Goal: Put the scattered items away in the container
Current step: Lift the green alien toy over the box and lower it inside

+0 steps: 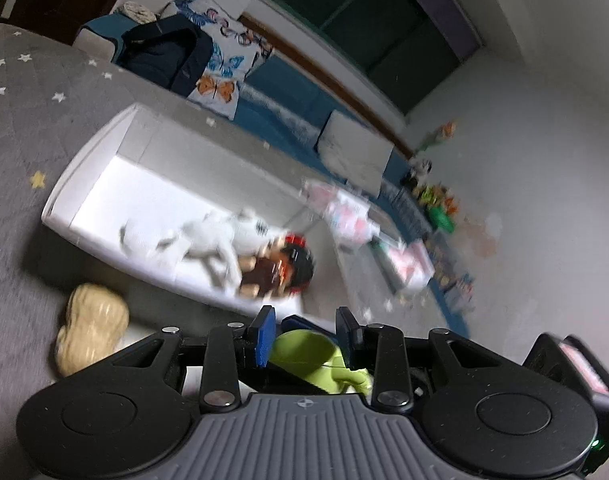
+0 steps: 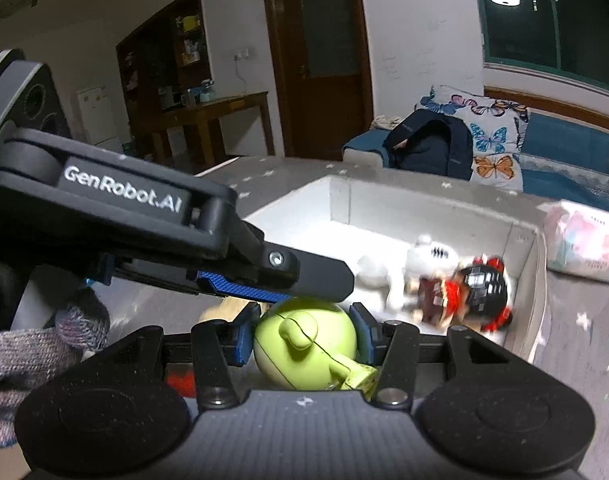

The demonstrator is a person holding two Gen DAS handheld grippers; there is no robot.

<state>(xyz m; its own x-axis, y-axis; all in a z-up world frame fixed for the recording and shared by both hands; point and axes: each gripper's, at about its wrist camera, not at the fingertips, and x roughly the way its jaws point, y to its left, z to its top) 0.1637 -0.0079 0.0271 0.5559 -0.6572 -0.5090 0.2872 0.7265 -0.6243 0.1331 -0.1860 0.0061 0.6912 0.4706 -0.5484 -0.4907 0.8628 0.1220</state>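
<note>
**A:** What has the right gripper (image 2: 304, 338) got?

**B:** Its blue-padded fingers (image 2: 242, 338) sit on either side of a round lime-green plastic toy with a stubby stem (image 2: 304, 344), closed on it at the widest part. The left gripper (image 1: 304, 338) frames the same green toy between its own pads, and in the right view it lies across the top of the toy. Whether it presses or only rests there, I cannot tell.

**B:** I would call this a handover, or a carry by two.

**A:** Where does the toy go?

**B:** Into the white rectangular foam box (image 2: 522, 236) just ahead on the grey star-patterned rug (image 1: 20, 120). A white plush animal (image 2: 420, 264) and a red-and-black doll (image 2: 472, 292) already lie in its near end.

**A:** How would you do it well?

**B:** Let one gripper carry, clear the near wall, and release over the bare floor of the box. A round toy may roll. The tan peanut-shaped plush (image 1: 90, 326) beside the box comes next, I judge.
</note>
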